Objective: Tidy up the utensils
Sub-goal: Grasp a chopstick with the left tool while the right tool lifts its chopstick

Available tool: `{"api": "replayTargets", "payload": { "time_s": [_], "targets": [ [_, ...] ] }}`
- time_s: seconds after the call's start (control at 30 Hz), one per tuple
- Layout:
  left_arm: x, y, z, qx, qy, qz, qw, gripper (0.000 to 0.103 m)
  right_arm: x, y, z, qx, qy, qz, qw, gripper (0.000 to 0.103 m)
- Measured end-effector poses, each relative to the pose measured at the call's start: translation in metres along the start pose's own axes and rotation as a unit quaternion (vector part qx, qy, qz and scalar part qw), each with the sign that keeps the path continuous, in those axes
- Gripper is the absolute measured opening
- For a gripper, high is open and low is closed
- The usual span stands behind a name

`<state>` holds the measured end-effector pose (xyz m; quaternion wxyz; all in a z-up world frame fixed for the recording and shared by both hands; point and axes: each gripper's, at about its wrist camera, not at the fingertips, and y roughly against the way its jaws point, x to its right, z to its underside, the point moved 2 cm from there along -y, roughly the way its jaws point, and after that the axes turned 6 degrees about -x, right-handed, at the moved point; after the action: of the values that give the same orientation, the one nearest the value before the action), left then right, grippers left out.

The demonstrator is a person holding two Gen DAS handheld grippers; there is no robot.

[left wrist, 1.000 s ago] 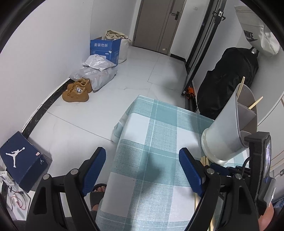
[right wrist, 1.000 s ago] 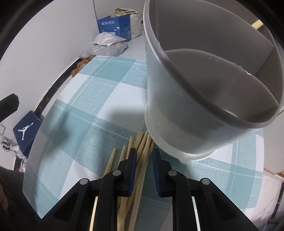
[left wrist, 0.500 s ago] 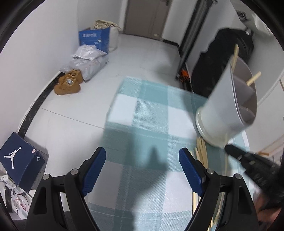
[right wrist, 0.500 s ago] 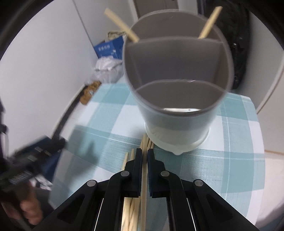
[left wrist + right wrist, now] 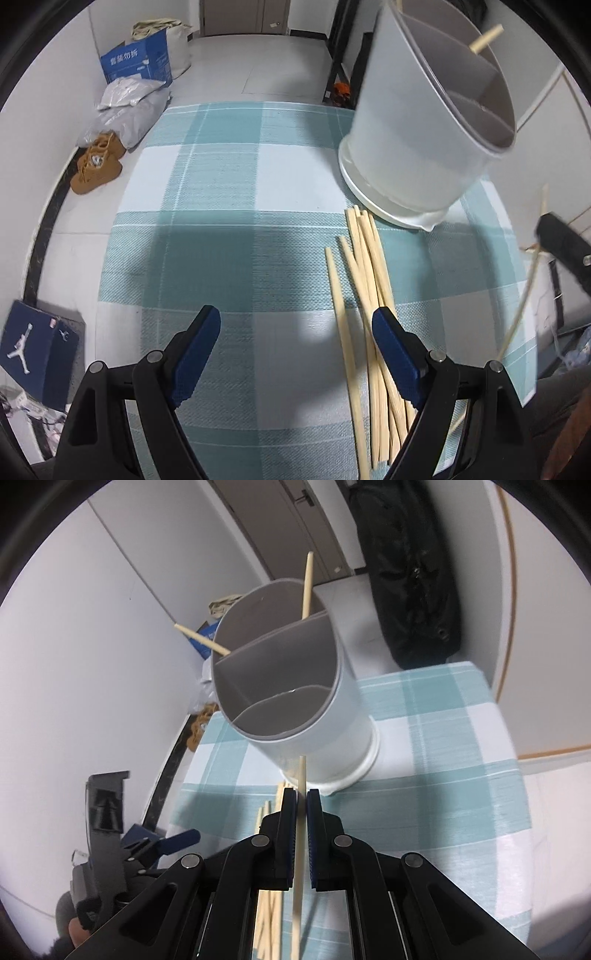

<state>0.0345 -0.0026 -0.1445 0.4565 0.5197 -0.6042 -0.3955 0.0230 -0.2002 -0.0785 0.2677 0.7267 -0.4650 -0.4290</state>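
Wooden chopstick (image 5: 300,834) pinched tight in the right gripper (image 5: 301,805) jaws; left gripper (image 5: 295,332) jaws gape wide, holding nothing

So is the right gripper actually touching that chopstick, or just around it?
Touching. The right wrist view shows the right gripper with its jaws shut on the chopstick, both blue pads pressed against it, no gap visible, and the stick lifted clear of the pile on the table.

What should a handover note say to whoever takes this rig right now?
Right gripper: jaws shut on one chopstick, lifted off the cloth.
Left gripper: jaws open, empty, above the cloth beside the pile.
Holder: upright on the cloth, two chopsticks in its far compartment.
Done: two chopsticks stowed, one picked up.
Left: drop the held one into the holder, then clear the pile.
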Motion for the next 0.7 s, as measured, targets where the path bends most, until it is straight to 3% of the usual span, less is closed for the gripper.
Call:
{"api": "replayTargets", "payload": {
  "time_s": [0.17, 0.5, 0.63, 0.7],
  "targets": [
    [0.001, -0.009, 0.001, -0.019, 0.008, -0.007, 0.9998, 0.081, -0.001, 0.005, 0.001, 0.027, 0.013, 0.014, 0.999, 0.005],
    [0.004, -0.01, -0.001, -0.015, 0.022, -0.018, 0.9995, 0.08, 0.0, 0.024, 0.0, 0.059, 0.041, 0.038, 0.997, 0.005],
    [0.008, -0.012, -0.004, -0.013, 0.026, -0.02, 0.9994, 0.076, 0.001, 0.029, -0.002, 0.065, 0.04, 0.031, 0.997, 0.005],
    [0.006, -0.012, -0.005, -0.012, 0.03, -0.025, 0.9992, 0.069, 0.001, 0.031, -0.003, 0.064, 0.041, 0.027, 0.997, 0.005]
  ]
}}
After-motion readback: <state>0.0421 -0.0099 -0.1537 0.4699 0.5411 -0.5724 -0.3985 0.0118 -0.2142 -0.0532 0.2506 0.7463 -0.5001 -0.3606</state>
